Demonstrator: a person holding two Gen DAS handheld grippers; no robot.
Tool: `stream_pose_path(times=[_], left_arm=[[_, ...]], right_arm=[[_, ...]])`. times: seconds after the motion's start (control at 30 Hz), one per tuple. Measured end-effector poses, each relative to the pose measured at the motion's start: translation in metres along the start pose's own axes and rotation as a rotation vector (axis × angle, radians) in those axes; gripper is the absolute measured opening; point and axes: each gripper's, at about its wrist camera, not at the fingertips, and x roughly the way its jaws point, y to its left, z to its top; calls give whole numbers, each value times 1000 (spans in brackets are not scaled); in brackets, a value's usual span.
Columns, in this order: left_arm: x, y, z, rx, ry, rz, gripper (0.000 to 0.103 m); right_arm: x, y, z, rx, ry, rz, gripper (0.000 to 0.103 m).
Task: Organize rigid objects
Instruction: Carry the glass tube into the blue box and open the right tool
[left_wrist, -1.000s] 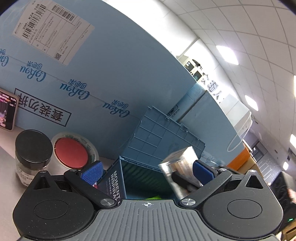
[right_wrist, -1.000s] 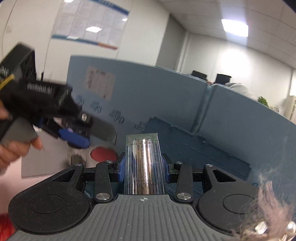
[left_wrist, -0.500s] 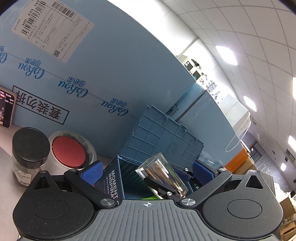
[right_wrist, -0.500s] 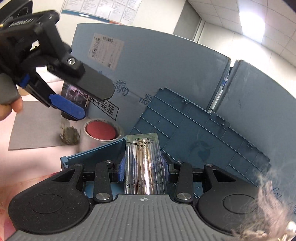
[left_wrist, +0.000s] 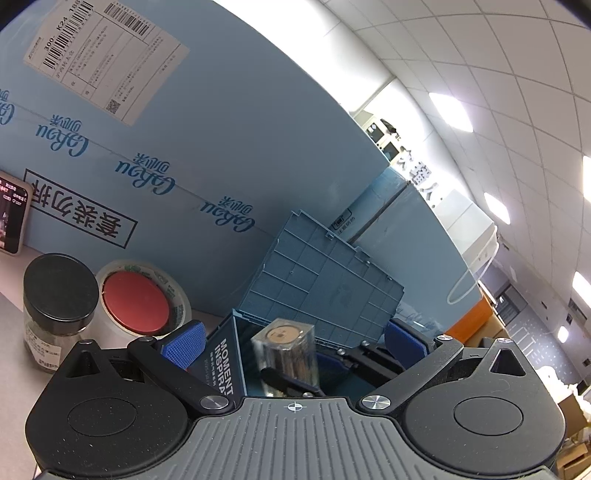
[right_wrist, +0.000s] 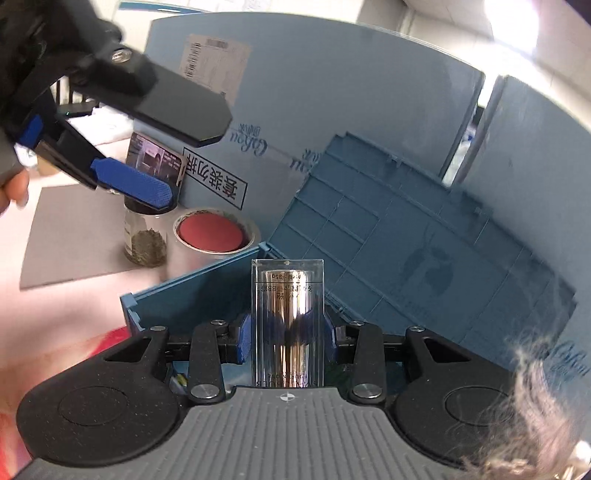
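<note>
The right gripper clamped a clear, rigid perfume box by its flat sides over the blue bin; likely light, slippery. The left gripper was open.

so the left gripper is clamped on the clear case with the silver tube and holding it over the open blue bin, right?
Wrong gripper. The right wrist view shows the right gripper shut on the clear case with the silver tube, holding it over the open blue bin. The left gripper is open in its own view, its pads spread wide apart and gripping nothing.
</note>
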Motion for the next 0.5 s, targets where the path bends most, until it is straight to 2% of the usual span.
stream_pose_path(times=[0.17, 0.5], left_arm=[[0, 1, 0, -4, 3, -12, 103], [0, 1, 0, -8, 6, -12, 103]], right_arm=[[10, 0, 0, 76, 33, 78, 35], [21, -10, -3, 241, 89, 95, 41]])
